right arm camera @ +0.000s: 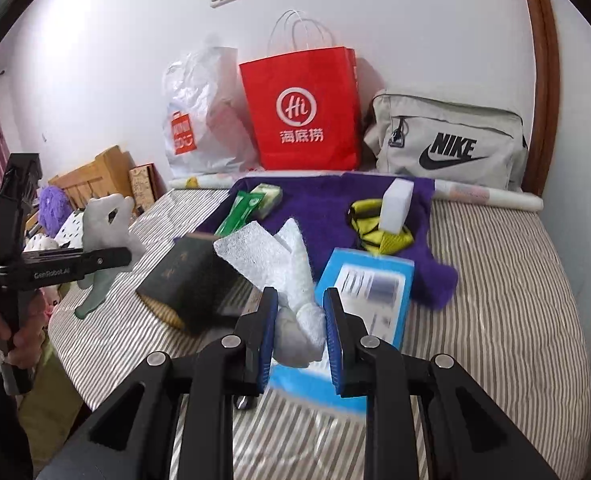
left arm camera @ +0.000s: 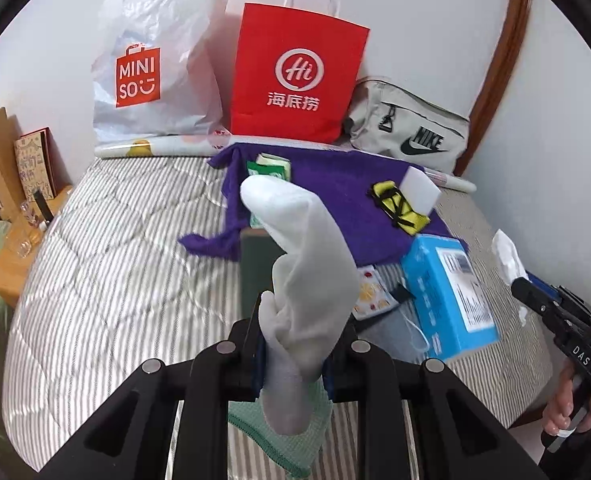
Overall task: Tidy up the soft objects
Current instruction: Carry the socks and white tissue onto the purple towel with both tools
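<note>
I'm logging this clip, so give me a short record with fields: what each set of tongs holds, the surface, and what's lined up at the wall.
left tongs: shut on a pale white-and-mint fabric sock, held upright
right tongs: shut on a white foam wrap sheet
surface: grey striped quilted bed
spread on bed: purple fuzzy cloth
at wall: white Miniso plastic bag, red paper Haidilao bag, grey Nike fabric bag
</note>
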Tool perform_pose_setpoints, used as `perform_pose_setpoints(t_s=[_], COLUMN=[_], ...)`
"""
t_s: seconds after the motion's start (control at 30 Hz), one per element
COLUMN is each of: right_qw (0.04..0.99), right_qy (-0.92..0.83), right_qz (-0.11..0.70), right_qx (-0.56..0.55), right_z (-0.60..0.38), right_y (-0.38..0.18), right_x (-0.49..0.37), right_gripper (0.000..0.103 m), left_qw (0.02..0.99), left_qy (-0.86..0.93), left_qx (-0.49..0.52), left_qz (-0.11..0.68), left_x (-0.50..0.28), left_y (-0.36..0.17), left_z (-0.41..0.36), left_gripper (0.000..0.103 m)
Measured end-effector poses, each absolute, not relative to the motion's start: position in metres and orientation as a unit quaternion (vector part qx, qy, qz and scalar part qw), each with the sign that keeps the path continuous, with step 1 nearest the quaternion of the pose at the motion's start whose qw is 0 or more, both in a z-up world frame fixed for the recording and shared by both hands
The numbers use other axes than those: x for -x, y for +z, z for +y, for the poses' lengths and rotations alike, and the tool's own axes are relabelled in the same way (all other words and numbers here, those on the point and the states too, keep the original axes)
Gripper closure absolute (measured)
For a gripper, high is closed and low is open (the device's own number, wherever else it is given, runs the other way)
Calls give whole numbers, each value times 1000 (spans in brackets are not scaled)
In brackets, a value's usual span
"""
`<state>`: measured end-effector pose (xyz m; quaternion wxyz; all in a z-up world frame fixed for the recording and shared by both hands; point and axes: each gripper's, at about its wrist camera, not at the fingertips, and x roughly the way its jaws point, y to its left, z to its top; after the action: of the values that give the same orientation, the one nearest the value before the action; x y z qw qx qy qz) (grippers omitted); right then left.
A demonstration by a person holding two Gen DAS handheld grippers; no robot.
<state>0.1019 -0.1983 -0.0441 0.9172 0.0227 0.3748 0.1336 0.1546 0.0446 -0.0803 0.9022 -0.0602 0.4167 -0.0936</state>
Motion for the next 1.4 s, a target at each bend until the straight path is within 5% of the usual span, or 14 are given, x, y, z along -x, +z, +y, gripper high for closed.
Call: perform_pose_setpoints(t_s=[0.83, 1.4], right_qw=[893, 860], right_qy=[114, 145], right_qz=[431, 489], right_qx=[-56, 5], right_z=[-201, -170], right_y=[-58, -90], right_x=[-272, -312], right_gripper=[79, 79], left_qw=[864, 843], left_qy=[-120, -127], left_qx=[156, 139], left_qz=[464, 505], left_x=[-302, -369], left_y=[-94, -117], left_z=[46, 8], left_gripper=[82, 81])
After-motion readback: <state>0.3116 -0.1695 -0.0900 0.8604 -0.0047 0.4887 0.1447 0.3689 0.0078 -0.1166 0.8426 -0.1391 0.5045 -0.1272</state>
